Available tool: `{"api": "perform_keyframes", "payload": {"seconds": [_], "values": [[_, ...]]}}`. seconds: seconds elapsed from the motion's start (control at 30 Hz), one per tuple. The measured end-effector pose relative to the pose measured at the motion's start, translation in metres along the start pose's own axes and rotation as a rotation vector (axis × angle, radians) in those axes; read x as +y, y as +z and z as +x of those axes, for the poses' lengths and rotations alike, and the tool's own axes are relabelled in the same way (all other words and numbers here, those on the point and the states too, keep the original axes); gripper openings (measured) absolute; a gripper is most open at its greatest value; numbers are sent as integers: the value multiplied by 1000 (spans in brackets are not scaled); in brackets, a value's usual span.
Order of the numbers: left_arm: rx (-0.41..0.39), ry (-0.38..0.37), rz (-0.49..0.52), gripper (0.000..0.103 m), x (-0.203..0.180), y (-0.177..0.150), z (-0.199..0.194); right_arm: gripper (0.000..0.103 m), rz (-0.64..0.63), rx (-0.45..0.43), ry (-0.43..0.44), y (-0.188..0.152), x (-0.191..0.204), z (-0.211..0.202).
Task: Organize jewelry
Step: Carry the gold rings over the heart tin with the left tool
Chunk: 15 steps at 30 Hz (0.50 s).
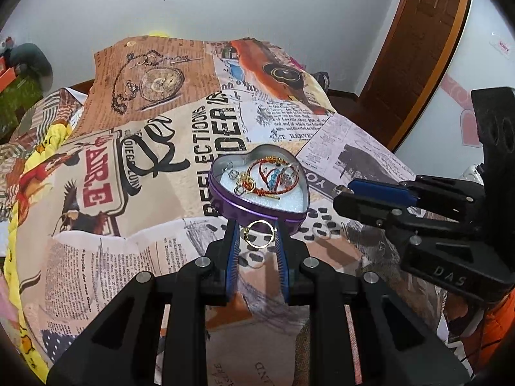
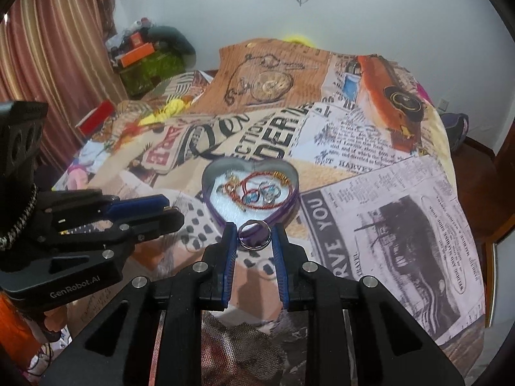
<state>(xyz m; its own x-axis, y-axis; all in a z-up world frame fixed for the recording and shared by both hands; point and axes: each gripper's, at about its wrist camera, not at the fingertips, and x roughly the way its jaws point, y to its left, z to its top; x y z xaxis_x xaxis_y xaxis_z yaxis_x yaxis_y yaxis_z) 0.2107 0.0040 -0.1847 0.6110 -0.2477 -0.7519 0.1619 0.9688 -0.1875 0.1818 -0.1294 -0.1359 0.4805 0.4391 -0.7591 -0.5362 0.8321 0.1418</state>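
Patterned bedspread (image 1: 154, 167); heart tin (image 1: 257, 207); each tool grips ring.

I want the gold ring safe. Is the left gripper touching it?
Touching. The left wrist view shows the gold ring pinched between both blue fingers of the left gripper.

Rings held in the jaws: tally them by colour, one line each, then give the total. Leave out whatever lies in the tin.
Gold ring, held by the left gripper: 1
Silver ring, held by the right gripper: 1
Total: 2
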Motion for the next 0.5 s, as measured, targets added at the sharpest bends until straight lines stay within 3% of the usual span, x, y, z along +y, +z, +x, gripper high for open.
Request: {"api": "perform_keyframes", "payload": {"seconds": [0.5], "values": [[-26,7,19,21,1,20,9,20,4,-26,16,12,-4,10]]}}
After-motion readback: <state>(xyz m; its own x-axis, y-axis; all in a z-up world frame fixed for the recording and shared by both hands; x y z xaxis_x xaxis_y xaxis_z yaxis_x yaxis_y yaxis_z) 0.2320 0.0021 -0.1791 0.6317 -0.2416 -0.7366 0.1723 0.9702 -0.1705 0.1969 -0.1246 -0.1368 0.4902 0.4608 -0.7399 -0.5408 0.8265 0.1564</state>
